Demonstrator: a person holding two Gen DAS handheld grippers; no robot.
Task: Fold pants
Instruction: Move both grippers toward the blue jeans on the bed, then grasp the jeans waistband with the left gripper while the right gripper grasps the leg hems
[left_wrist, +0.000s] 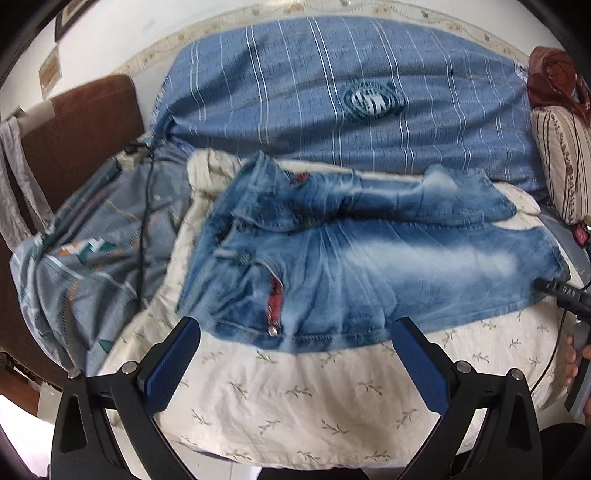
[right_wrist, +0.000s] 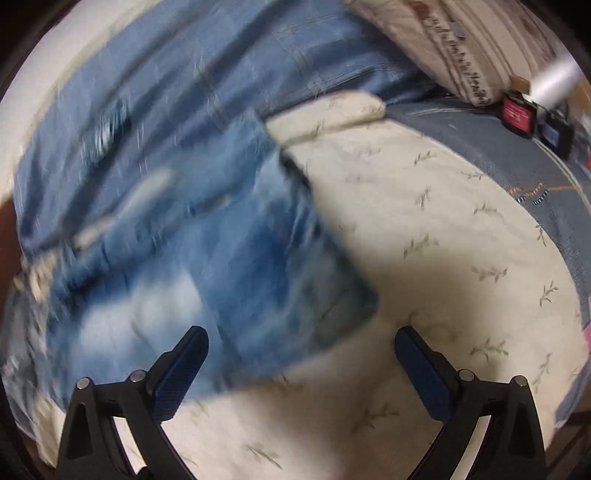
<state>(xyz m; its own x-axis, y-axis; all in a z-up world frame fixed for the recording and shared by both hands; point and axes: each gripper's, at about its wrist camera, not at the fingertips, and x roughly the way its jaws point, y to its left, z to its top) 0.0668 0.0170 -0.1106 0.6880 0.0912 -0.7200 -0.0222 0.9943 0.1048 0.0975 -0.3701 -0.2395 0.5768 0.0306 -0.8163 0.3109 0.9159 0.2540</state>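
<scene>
You're hovering the left gripper (left_wrist: 297, 332) wide apart at the waistband, gripping nothing. The right gripper (right_wrist: 301, 345), equally spread and empty, is hanging over the leg ends. The pants (left_wrist: 354, 258) are lying unfolded on the bedspread (left_wrist: 295, 398), so every fold is waiting.

Heavy motion blur. Right gripper (right_wrist: 301, 341) spread wide, nothing between the fingers (right_wrist: 183, 363). Jeans (right_wrist: 221, 266) flat on cream quilt (right_wrist: 424, 229), hem corner lying between the fingertips. Blue striped cover (right_wrist: 192, 74) beyond, pillow (right_wrist: 461, 48) top right, red box (right_wrist: 519, 114) at right edge.
</scene>
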